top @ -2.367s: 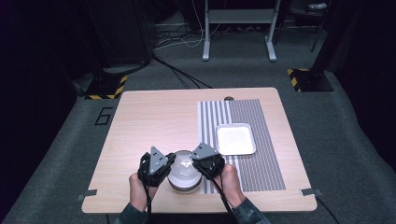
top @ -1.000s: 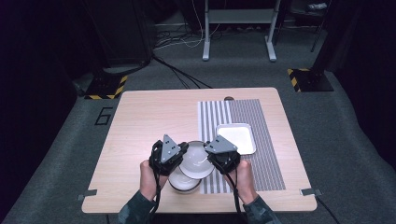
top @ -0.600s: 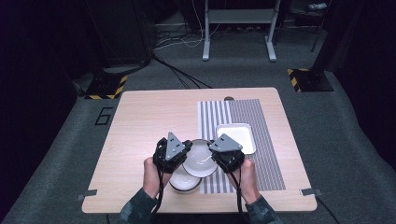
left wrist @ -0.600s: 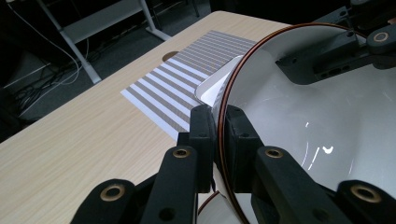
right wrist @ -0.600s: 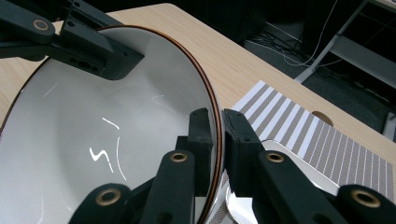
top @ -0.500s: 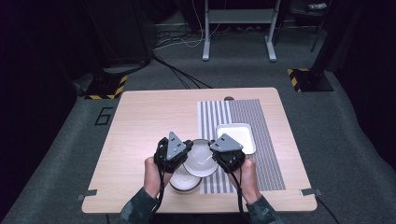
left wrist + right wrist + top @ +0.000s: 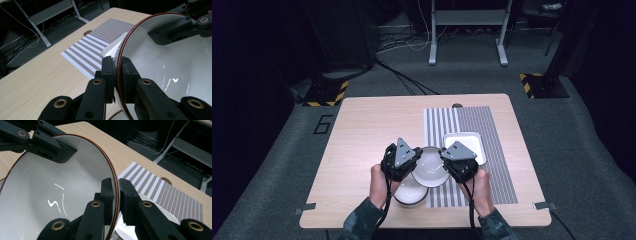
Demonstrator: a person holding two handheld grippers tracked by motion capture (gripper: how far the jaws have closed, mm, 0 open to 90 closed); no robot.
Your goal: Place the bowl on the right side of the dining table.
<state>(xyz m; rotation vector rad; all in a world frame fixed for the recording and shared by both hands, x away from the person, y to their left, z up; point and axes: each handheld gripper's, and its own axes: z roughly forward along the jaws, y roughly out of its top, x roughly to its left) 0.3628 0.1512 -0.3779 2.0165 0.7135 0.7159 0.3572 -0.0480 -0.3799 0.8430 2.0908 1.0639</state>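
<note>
Both hand-held grippers, left (image 7: 411, 161) and right (image 7: 447, 161), clamp opposite rims of the bowl (image 7: 430, 167), carrying it above another bowl (image 7: 408, 192); next it needs setting down level, probably toward the tray (image 7: 472, 142).

In the high view the raised bowl (image 7: 430, 167) covers part of the lower bowl (image 7: 408, 194) near the tabletop's (image 7: 362, 130) front edge, and the right gripper (image 7: 451, 162) hides a corner of the square tray (image 7: 468, 142). The small round mark (image 7: 457, 105) at the tabletop's far edge is too small to identify (hole or disc). Both gripper views crop the raised bowl's rim at the picture edges.
</note>
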